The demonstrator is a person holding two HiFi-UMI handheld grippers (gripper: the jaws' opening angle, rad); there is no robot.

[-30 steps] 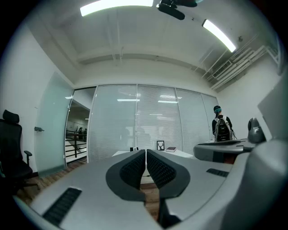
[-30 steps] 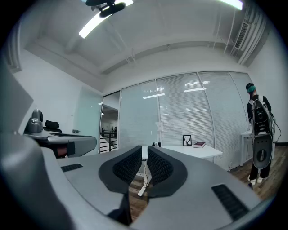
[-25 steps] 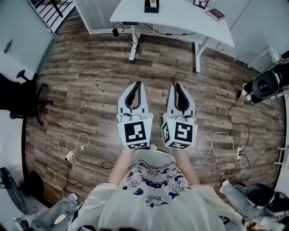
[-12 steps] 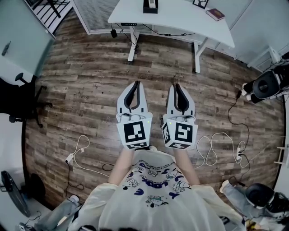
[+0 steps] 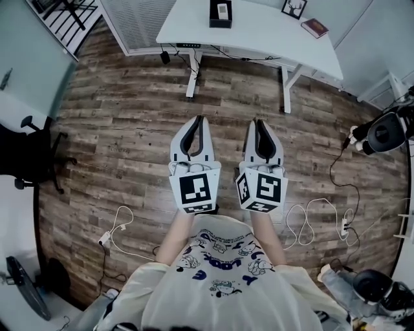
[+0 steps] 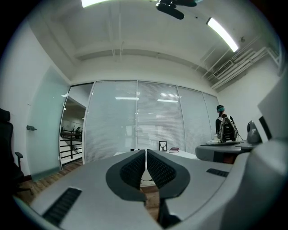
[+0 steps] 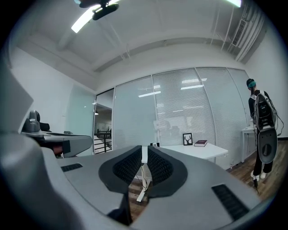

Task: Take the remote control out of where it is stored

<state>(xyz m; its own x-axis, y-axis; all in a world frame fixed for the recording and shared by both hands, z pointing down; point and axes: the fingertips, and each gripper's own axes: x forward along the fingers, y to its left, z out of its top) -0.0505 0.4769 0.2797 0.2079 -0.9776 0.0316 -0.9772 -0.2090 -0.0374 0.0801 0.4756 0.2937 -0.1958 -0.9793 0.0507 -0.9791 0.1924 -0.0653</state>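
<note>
While the left gripper (image 5: pixel 196 119) and right gripper (image 5: pixel 257 121) show empty jaws pressed together, one desk (image 5: pixel 259 29) ahead bears one remote control (image 5: pixel 222 9), one frame (image 5: pixel 294 8), one book (image 5: pixel 314 27)

Head view looks steeply down over the person (image 5: pixel 220 284) onto the floor (image 5: pixel 116 142); both gripper views face level along their fingers (image 6: pixel 132 170) — all share the far tabletop (image 5: pixel 259 32).

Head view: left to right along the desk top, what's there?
black box holding a white item, probably the remote → picture frame → book, all on the white desk.
</note>
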